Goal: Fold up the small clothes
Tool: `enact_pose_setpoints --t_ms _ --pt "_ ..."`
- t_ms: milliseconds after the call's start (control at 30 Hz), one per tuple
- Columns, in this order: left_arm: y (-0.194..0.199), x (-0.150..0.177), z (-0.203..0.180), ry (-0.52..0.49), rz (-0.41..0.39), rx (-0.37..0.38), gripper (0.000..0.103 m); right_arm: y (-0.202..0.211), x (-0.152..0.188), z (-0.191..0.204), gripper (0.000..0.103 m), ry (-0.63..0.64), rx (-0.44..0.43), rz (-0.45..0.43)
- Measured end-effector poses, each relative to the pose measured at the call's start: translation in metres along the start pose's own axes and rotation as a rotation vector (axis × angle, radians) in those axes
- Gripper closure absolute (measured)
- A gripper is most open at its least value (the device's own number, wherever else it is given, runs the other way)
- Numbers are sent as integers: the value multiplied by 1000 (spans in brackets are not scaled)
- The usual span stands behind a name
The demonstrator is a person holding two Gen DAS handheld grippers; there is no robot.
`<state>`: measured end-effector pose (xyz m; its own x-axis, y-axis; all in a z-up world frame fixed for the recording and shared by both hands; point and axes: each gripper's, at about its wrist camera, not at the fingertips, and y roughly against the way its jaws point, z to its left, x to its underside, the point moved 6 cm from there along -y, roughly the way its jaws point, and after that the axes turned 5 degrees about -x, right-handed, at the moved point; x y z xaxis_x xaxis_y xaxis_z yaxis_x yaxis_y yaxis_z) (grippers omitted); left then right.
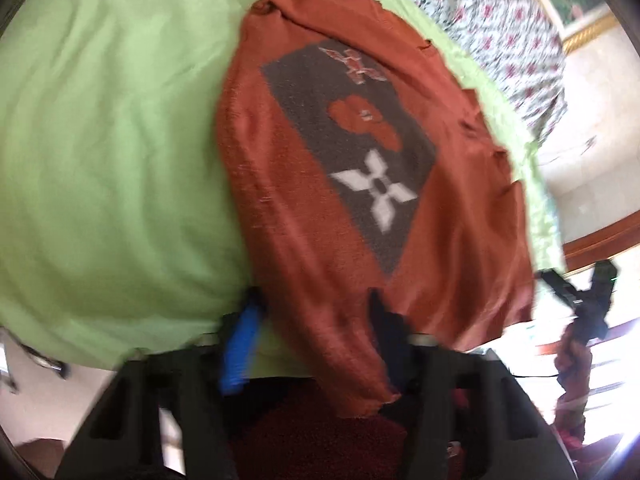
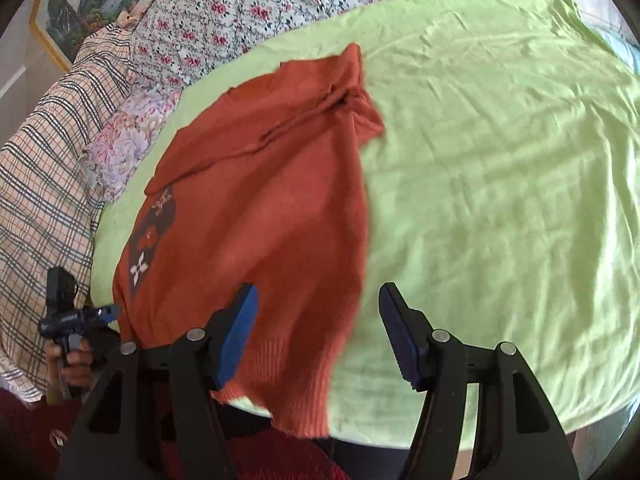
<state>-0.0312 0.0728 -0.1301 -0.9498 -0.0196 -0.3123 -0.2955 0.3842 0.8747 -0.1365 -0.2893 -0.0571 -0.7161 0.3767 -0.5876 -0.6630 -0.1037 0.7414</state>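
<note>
A small rust-orange knitted sweater (image 1: 304, 200) with a grey patterned panel lies on a green sheet (image 1: 100, 140). In the right wrist view the sweater (image 2: 260, 208) is partly folded, one side laid over so the grey panel shows only at its left edge. My left gripper (image 1: 314, 316) is open at the sweater's hem, which drapes over the bed edge between its fingers. It also shows in the right wrist view (image 2: 102, 312). My right gripper (image 2: 318, 320) is open, the hem lying between its fingers. It also shows in the left wrist view (image 1: 576, 288).
The green sheet (image 2: 500, 160) covers a bed, with open sheet to the sweater's right. A floral quilt (image 2: 240, 4), a checked blanket (image 2: 44, 168) and a flowered pillow (image 2: 124, 140) lie behind and left. A framed picture (image 2: 84, 4) hangs on the wall.
</note>
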Motion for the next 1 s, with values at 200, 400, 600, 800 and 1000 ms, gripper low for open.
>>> enact_pose_setpoints --t_ms 200,400,600,800,1000 --pt "6 5 22 26 24 37 80 10 19 -6 39 21 -39 54" --pt "5 4 0 6 36 120 26 -3 37 4 39 58 -137 125" --pt "-4 2 -14 -70 33 61 33 -23 43 22 40 67 -265 107" --pt "-1 3 7 -125 19 -31 93 -38 42 11 95 -39 -297 83" --pt "9 7 12 -143 -16 4 92 1 43 4 96 -19 -362 26"
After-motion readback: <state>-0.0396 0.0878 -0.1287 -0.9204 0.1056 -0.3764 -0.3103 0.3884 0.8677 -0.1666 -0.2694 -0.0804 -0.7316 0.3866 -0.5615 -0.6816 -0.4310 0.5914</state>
